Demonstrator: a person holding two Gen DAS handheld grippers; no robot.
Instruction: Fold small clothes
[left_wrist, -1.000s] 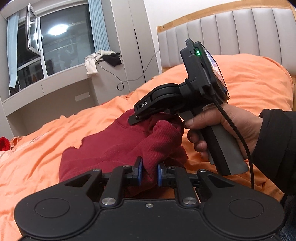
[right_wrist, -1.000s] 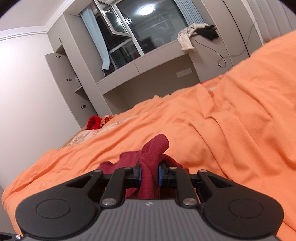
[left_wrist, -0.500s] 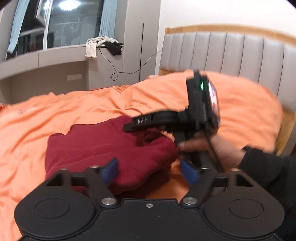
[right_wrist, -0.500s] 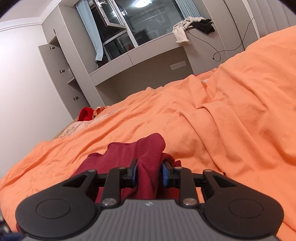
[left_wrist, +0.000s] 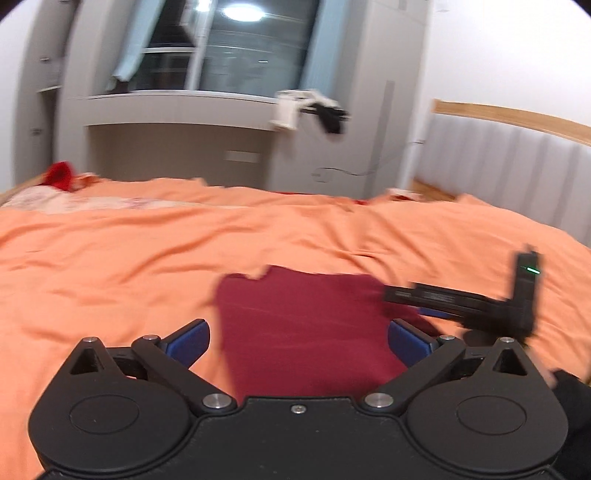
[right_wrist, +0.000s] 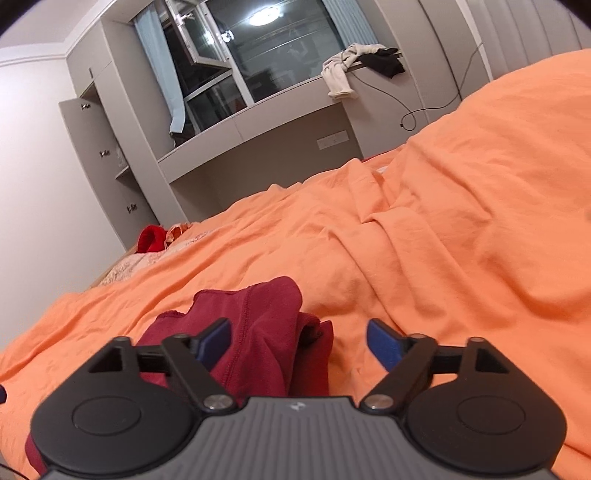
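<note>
Left wrist view, blurry: our left gripper (left_wrist: 297, 338) has its blue pads spread wide with nothing between them, hovering just above the dark red garment (left_wrist: 306, 332), which lies fairly flat on the orange bedspread (left_wrist: 129, 266). The right gripper (left_wrist: 424, 299) shows at the right edge of the garment, low over the cloth; the blur makes it hard to tell whether it touches. Right wrist view, sharper: our right gripper (right_wrist: 298, 343) is also wide open and grips nothing; the garment (right_wrist: 266, 332) sits bunched in a raised hump between and under the pads, its near edge touching the left pad, the rest draped on the bedspread (right_wrist: 461, 221). A bright red item (right_wrist: 150, 239) lies well apart at the far end of the bed. We judge one fold is just laid down and both grippers are free. Next move likely calls for flattening that hump, then picking a fresh edge with both grippers for the next fold; thin cloth, so we pinch low and watch for catching the bedspread too.
</note>
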